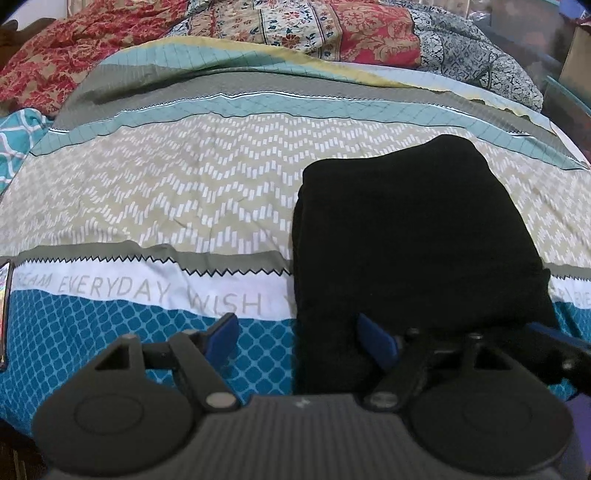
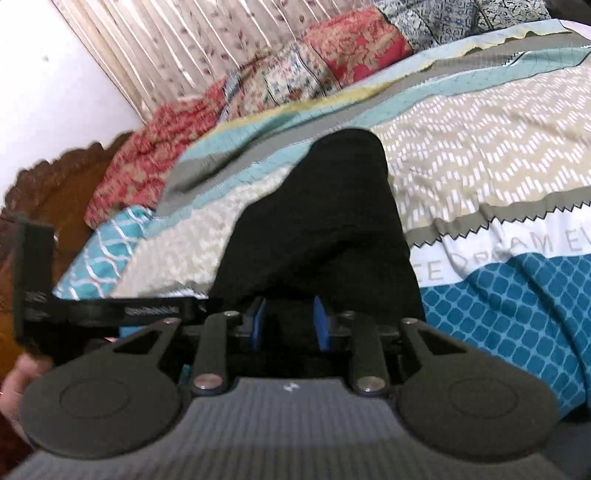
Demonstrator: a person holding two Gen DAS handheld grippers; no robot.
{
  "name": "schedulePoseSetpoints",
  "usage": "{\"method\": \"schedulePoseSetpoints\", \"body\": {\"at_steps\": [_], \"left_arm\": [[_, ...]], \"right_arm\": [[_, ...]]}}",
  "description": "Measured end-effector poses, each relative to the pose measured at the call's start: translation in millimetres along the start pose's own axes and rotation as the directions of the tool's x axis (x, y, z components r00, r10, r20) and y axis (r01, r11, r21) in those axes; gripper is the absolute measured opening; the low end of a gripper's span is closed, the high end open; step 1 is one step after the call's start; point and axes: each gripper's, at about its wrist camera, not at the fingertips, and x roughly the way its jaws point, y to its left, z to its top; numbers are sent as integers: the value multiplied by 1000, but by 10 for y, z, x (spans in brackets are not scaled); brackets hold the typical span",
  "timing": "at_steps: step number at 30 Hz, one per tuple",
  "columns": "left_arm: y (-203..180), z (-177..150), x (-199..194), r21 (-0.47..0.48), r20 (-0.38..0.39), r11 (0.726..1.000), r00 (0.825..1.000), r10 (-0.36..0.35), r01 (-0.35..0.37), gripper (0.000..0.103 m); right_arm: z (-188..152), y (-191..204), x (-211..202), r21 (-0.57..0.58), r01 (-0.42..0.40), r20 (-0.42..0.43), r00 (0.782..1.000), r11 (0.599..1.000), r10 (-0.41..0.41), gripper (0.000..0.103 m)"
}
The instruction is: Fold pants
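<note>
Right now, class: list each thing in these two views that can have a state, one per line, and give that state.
Black pants: folded into a compact bundle, lying on the bed.
Left gripper: jaws wide open, holding nothing, at the pants' near edge.
Right gripper: jaws open, straddling the pants' near edge.
Bedsheet: spread out, slightly wrinkled.
Quilts: heaped behind.

Matt black cloth pants (image 1: pixel 413 240), printed cotton-like bedsheet (image 1: pixel 166 192), carved glossy wooden headboard (image 2: pixel 55 177), matt black plastic left tongs (image 1: pixel 299 339)

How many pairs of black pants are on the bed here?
1. The black pants lie folded on the patterned bedsheet, just ahead of both tools; the piled bedding behind might hide other garments.
</note>
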Motion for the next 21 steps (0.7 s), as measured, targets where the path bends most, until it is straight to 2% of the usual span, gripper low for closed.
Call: {"method": "schedulePoseSetpoints", "body": {"at_steps": [8,21], "left_arm": [[-2,6,23,5,-5,1000,1000,19,-19,78],[40,14,106,20,-13,999,999,31,-31,87]], "right_arm": [[126,-45,-228,11,-2,91,996,1000,1,37],[122,-172,-143,24,34,67,997,999,-36,41]]}}
